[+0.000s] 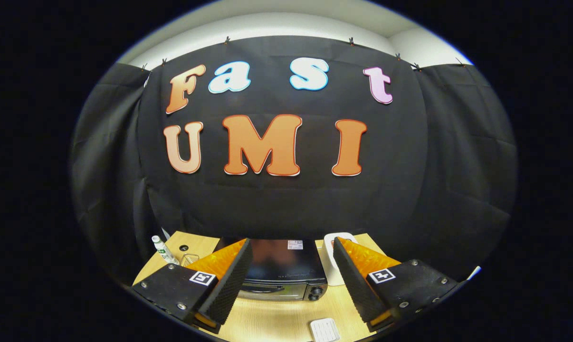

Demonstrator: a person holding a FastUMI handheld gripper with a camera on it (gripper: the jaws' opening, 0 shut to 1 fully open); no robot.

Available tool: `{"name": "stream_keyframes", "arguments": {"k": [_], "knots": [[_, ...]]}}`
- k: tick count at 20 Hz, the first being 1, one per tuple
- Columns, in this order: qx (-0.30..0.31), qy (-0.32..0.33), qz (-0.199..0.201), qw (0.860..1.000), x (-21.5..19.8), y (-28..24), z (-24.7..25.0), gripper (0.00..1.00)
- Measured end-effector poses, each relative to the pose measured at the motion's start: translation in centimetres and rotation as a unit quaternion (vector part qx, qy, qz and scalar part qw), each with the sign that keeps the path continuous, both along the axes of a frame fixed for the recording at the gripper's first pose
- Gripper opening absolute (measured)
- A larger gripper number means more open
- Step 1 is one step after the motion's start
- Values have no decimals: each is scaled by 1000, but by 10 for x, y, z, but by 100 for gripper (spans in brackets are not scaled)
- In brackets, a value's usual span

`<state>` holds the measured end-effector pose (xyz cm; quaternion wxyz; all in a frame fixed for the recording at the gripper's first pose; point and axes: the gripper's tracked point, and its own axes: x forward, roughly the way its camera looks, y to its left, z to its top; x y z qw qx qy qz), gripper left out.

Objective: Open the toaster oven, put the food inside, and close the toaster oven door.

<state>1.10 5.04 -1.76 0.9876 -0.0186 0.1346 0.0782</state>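
A black toaster oven [286, 273] stands on the wooden table [286, 318] against the black cloth wall, seen from above and in front. Its door looks closed, with a handle bar along the top of the front and knobs [316, 293] at the right. My gripper [291, 280] hovers above the table, open wide, and nothing sits between its fingers. The oven lies just beyond and between the fingers. A small white ribbed item [324, 329] lies on the table in front of the oven, near the right finger.
A white plastic bottle [162, 249] and a small clear glass [188, 259] stand at the table's back left, beside a cable hole [184, 247]. A white container [335, 259] stands right of the oven, partly behind the right finger.
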Motion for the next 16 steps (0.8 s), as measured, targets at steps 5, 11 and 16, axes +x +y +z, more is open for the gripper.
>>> {"name": "stream_keyframes", "arguments": {"k": [5,11,16], "knots": [[-3,0,-14,1000,-4,-10,-1,100],[3,10,-7,1000,-4,-3,-11,100],[9,13,-7,1000,-2,1,-13,100]]}}
